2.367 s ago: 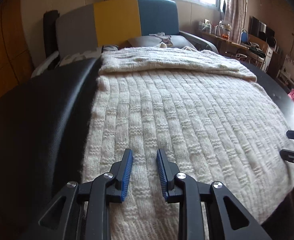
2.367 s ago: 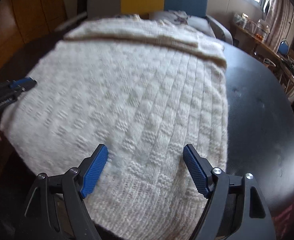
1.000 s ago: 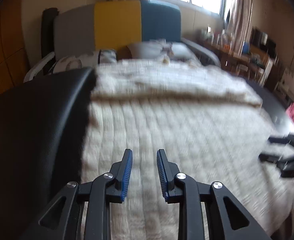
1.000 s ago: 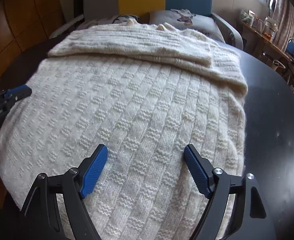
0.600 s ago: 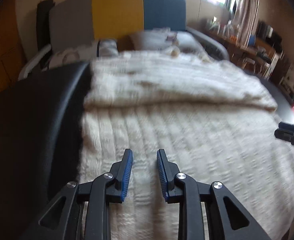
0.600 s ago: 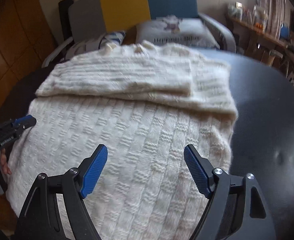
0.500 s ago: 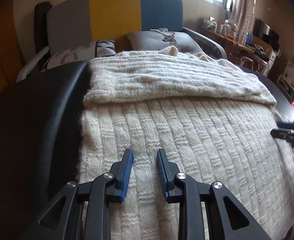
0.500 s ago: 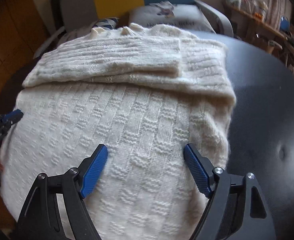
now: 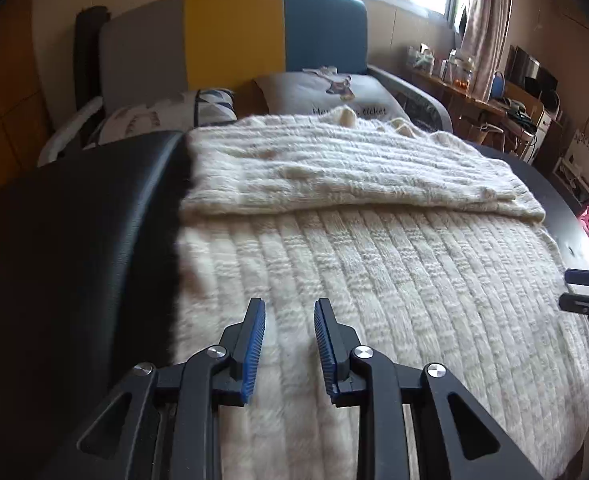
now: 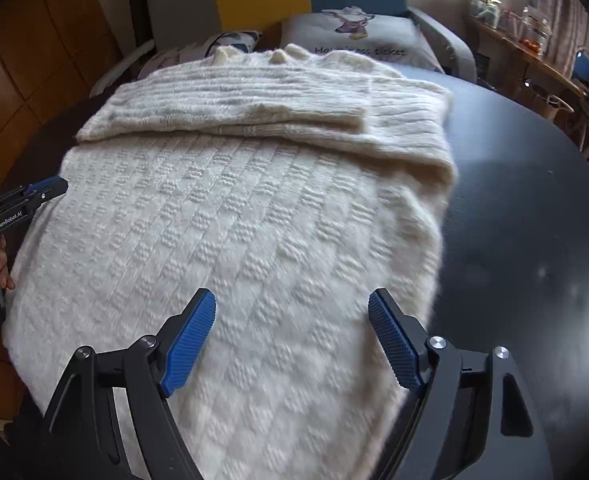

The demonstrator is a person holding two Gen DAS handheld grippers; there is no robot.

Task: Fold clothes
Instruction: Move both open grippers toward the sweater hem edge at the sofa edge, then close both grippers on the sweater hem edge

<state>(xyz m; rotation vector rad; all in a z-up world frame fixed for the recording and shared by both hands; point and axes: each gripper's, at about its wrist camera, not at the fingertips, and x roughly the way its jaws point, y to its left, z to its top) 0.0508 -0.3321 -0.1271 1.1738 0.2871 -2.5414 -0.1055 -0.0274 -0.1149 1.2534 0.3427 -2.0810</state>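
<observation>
Now, the left gripper [image 9: 289, 336] held its jaws narrowly parted with nothing between them, while the right gripper [image 10: 292, 334] kept its jaws spread wide and empty, both poised over the near part of the cream knitted sweater [image 10: 230, 240]. Over the last couple of seconds both had pushed forward from the hem toward the middle of the body. The sweater lay flat on the black bench [image 10: 534, 240], its sleeves [image 9: 334, 168] already folded across the chest at the far end, just short of the sofa [image 9: 234, 36]. That advance suggested smoothing or lining up, so the bottom-to-top fold looked not yet begun.
</observation>
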